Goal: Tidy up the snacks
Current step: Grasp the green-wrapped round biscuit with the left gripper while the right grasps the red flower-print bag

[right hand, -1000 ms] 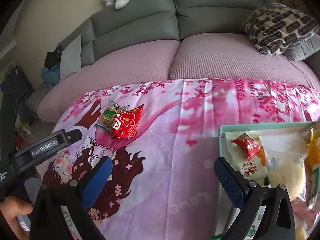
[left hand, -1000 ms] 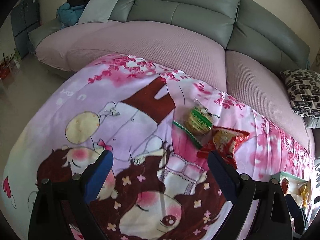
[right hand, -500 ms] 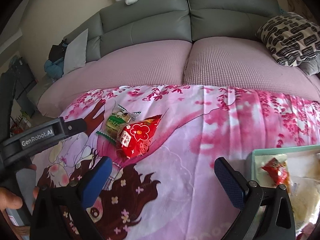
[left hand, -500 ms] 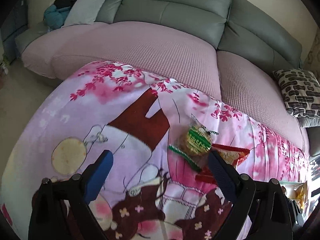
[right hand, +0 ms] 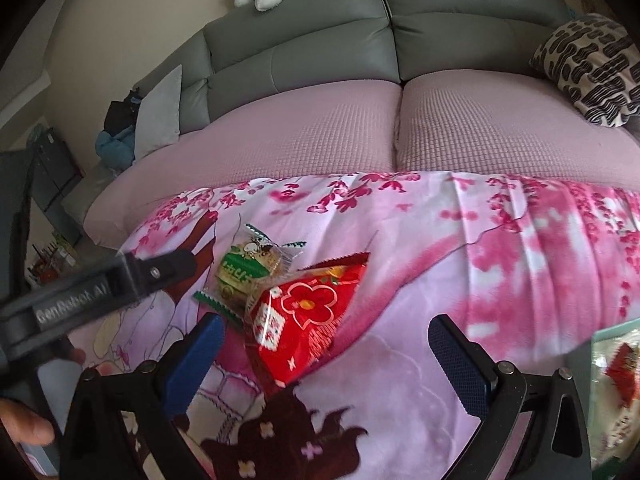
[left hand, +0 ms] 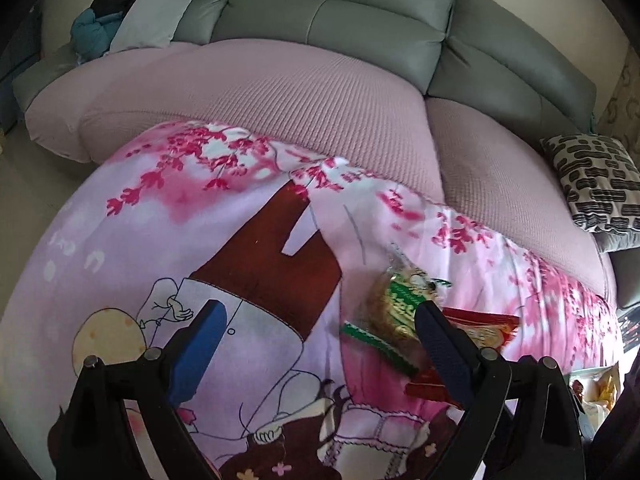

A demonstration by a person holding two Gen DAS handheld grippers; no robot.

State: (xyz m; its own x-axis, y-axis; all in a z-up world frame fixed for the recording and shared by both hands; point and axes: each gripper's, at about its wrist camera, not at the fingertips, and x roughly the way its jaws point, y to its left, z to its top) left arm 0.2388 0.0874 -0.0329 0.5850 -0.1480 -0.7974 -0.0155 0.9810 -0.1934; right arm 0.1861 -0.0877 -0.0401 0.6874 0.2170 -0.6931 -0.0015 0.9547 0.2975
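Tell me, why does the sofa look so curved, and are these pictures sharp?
Both views are fisheye, so the sofa and blanket bow outward, with dark corners. Left wrist view: the green snack packet is smeared by motion. Right wrist view: the red snack packet is fairly sharp, its foil glinting; soft daylight, faint shadows.

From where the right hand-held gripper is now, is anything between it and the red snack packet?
Nothing visible. The red snack packet lies on the cloth just ahead of the open right hand-held gripper. A green snack packet touches its far-left side, beyond it.
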